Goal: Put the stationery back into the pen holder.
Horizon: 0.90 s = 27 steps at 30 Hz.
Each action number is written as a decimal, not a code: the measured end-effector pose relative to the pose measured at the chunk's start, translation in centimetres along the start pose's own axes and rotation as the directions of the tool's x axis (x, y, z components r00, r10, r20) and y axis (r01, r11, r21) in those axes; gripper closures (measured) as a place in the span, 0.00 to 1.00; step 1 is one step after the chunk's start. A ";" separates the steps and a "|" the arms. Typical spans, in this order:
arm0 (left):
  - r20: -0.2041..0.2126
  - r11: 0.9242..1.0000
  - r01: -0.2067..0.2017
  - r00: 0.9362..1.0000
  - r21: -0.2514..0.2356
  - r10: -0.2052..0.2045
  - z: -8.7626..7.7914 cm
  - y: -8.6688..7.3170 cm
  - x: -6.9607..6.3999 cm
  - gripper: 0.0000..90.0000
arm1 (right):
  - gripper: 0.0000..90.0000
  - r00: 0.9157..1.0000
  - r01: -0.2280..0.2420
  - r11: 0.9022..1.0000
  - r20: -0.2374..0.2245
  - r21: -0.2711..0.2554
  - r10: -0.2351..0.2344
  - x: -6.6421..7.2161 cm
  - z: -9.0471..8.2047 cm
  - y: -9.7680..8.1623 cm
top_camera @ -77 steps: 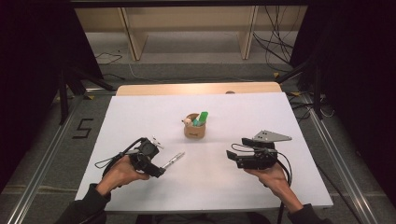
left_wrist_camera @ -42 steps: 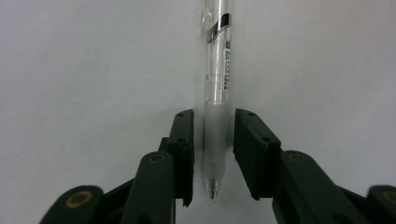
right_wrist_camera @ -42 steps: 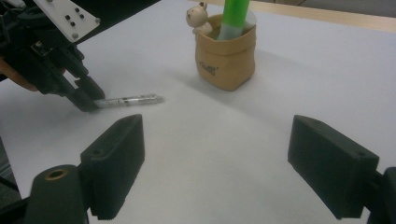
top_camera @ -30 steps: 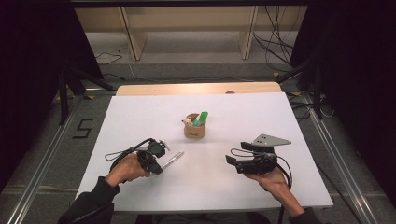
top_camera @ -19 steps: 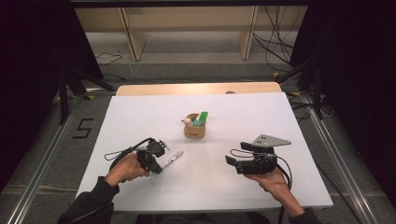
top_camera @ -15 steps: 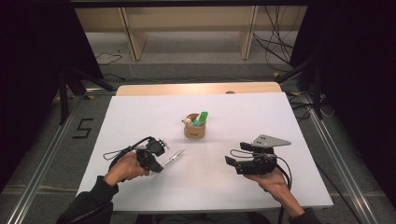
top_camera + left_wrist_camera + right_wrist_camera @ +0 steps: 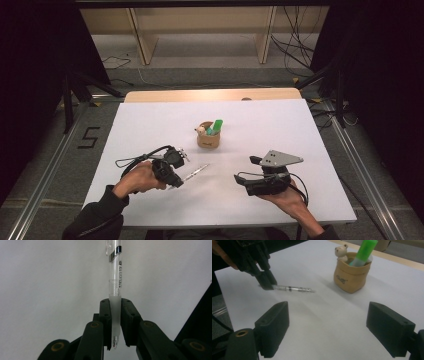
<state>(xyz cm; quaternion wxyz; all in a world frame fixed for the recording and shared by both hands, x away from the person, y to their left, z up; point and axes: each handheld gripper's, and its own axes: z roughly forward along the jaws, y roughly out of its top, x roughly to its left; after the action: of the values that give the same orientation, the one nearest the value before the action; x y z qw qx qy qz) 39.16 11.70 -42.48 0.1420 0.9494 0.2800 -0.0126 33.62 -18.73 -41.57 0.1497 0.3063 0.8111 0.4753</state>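
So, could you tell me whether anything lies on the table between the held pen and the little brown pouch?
Nothing visible does. The left gripper holds the pen, and the white tabletop between it and the pouch is bare; the right gripper sits off to the side.

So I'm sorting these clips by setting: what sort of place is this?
Probably a lab or recording rig rather than a home. A table with a plain white top stands between dark curtains, metal floor rails run along both sides, and loose cables trail on the floor behind it.

The left claw [image 7: 176,176] is pinched nearly closed, while the right claw [image 7: 337,330] gapes wide, palm-held.
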 end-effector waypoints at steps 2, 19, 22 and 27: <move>0.010 1.000 -0.013 1.000 0.002 0.013 0.0 0.4 -0.3 0.89 | 0.21 1.000 0.014 1.000 -0.004 0.002 -0.014 0.3 0.1 0.0; 0.059 0.996 -0.087 0.994 -0.017 0.088 -0.1 3.3 -2.3 0.89 | 0.21 0.980 0.200 0.979 -0.011 0.038 -0.200 3.4 1.5 -0.2; 0.056 0.994 -0.105 0.993 -0.015 0.106 -0.3 3.8 -2.6 0.89 | 0.21 0.966 0.260 0.965 -0.002 0.048 -0.260 4.3 1.9 -0.3; 0.057 0.991 -0.131 0.990 -0.008 0.131 -0.5 4.5 -3.2 0.89 | 0.22 0.943 0.328 0.943 0.032 0.050 -0.330 5.1 2.4 -0.3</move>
<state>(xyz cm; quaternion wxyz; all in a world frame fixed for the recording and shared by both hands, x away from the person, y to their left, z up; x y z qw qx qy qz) 38.86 6.55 -40.44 0.1526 0.9646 0.2129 -0.0300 30.91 -13.98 -42.81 0.2364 0.1792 0.8579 0.4195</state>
